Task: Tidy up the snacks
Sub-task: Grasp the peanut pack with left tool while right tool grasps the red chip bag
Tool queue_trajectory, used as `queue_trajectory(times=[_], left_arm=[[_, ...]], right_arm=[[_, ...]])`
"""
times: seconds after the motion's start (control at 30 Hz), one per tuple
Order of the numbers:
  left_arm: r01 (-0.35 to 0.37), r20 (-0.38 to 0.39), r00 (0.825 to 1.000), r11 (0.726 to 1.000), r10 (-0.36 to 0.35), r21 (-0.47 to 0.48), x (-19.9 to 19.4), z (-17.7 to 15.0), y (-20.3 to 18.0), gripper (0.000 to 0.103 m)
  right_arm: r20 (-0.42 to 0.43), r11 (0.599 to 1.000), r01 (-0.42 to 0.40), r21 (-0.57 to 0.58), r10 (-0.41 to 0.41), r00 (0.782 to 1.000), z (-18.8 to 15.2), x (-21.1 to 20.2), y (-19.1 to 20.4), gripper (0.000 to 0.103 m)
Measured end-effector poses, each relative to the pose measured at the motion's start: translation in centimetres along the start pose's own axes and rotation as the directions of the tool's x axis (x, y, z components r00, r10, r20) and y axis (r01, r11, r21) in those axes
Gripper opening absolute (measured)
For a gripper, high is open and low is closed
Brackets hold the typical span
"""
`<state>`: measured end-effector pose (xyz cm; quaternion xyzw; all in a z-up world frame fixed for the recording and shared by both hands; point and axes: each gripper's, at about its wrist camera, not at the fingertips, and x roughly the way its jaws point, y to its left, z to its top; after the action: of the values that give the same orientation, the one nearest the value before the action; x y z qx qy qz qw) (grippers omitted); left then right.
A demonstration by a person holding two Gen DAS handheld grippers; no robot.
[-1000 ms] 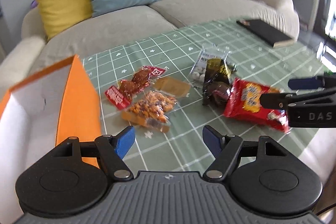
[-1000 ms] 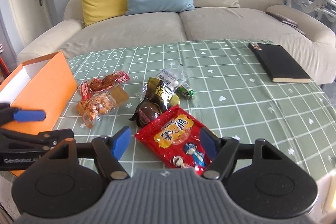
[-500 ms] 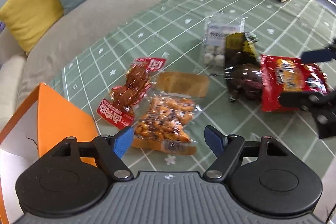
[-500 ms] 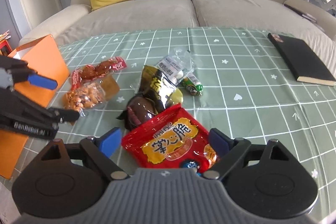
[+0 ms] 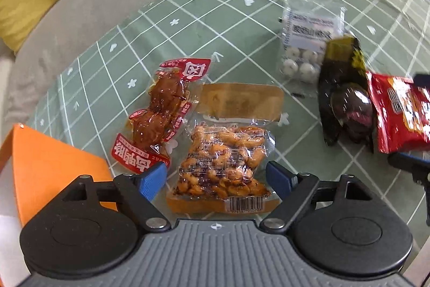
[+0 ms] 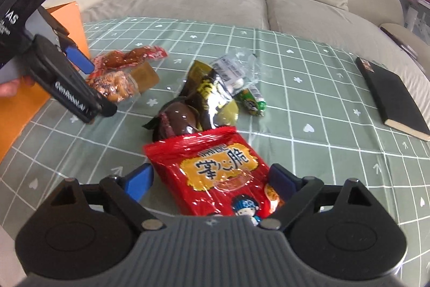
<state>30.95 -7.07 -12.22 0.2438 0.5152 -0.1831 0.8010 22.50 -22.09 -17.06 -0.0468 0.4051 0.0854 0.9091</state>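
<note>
Above the green checked cloth, my left gripper (image 5: pixel 215 175) points steeply down with its jaws opening. A clear pack of orange peanuts (image 5: pixel 223 160) lies between its blue pads, which stand clear of it. A red pack of braised meat (image 5: pixel 161 109) lies just left of the peanuts. My right gripper (image 6: pixel 209 178) is low over a red crisp bag (image 6: pixel 215 168); its jaws are opening too, and the bag lies flat between them, unpressed. Beyond it are a dark egg pack (image 6: pixel 182 117), a clear bag of white balls (image 5: pixel 306 39) and a green candy (image 6: pixel 252 98).
An orange box (image 5: pixel 51 166) with a white inside stands at the table's left edge, close to my left gripper (image 6: pixel 94 84). A black book (image 6: pixel 392 96) lies at the far right. A beige sofa (image 6: pixel 188 2) with yellow and blue cushions runs behind the table.
My left gripper swung right from the orange box, tipped down over the peanut pack and widened its jaws. My right gripper sank toward the red bag, rolled a little and opened wider.
</note>
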Motion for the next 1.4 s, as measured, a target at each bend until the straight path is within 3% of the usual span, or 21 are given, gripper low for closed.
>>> queue_trajectory(times=[0.17, 0.3, 0.53, 0.73, 0.97, 1.2, 1.4], left_arm=[[0.072, -0.012, 0.997, 0.986, -0.075, -0.152, 0.7, 0.1, 1.4, 0.098], [0.121, 0.01, 0.993, 0.967, -0.122, -0.226, 0.5, -0.5, 1.2, 0.087], [0.115, 0.003, 0.993, 0.965, -0.118, -0.237, -0.8, -1.7, -1.3, 0.084], [0.13, -0.025, 0.99, 0.961, -0.14, -0.244, -2.4, -4.3, -3.8, 0.083], [0.122, -0.039, 0.99, 0.957, -0.137, -0.262, -4.2, -7.9, -6.1, 0.083], [0.109, -0.053, 0.99, 0.957, -0.128, -0.269, -5.9, -10.4, -7.7, 0.083], [0.125, -0.049, 0.988, 0.952, -0.145, -0.279, -6.4, -11.9, -7.9, 0.084]], right_arm=[[-0.009, 0.997, 0.046, 0.054, -0.046, 0.999, 0.1, 0.1, -1.2, 0.09], [-0.008, 0.995, 0.05, 0.092, -0.05, 0.999, 0.2, -0.1, -1.8, 0.083], [-0.015, 0.996, 0.05, 0.076, -0.049, 0.999, 0.4, -0.3, -1.6, 0.079], [-0.088, 0.979, -0.027, 0.204, 0.046, 0.995, 0.5, -1.4, -2.6, 0.08], [-0.11, 0.911, -0.164, 0.379, 0.22, 0.969, -0.8, -2.5, -3.7, 0.084], [-0.092, 0.942, -0.201, 0.269, 0.234, 0.968, -1.6, -4.2, -2.1, 0.089], [-0.099, 0.991, -0.107, 0.085, 0.115, 0.988, -2.0, -3.9, -1.1, 0.097]])
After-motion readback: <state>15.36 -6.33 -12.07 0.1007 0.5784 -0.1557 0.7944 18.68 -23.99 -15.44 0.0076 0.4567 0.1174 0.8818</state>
